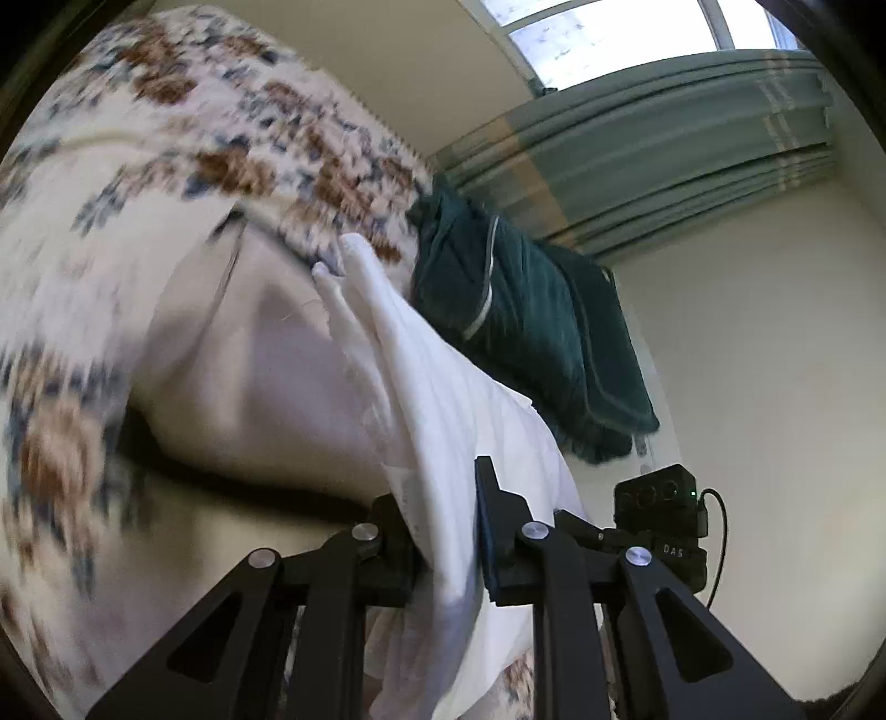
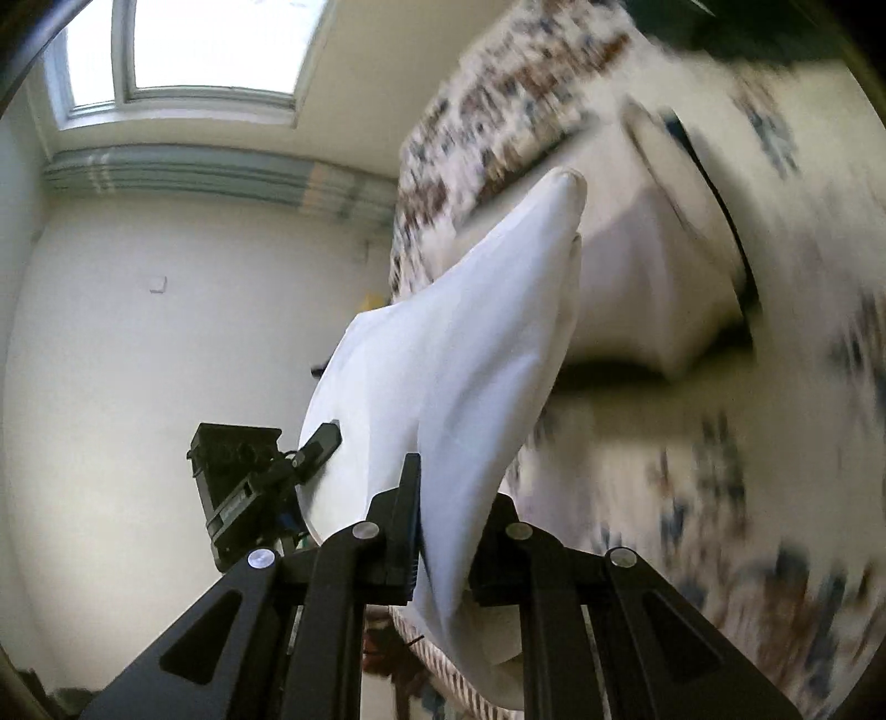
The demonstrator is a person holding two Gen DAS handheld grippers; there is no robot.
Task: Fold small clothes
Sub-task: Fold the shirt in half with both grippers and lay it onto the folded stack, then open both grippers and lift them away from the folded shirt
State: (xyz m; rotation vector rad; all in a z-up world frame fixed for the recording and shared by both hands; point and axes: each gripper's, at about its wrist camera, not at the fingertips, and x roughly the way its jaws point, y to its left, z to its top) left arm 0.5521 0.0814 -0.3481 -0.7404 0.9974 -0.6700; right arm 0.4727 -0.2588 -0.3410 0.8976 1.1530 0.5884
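A white garment (image 1: 437, 421) hangs lifted in the air, stretched between both grippers. My left gripper (image 1: 443, 509) is shut on one edge of it; the cloth bunches between the black fingers. My right gripper (image 2: 448, 515) is shut on the other edge of the white garment (image 2: 470, 343), which billows up toward the floral surface. The right gripper's body and its cable show beyond the cloth in the left wrist view (image 1: 662, 520); the left gripper's body shows in the right wrist view (image 2: 243, 487).
A floral-patterned bedspread (image 1: 166, 138) fills the left of the left wrist view and the right of the right wrist view (image 2: 747, 443), with a pale beige cloth (image 1: 249, 376) lying on it. A dark green pillow (image 1: 531, 332), grey-green curtains (image 1: 664, 149) and a window (image 2: 210, 50) are behind.
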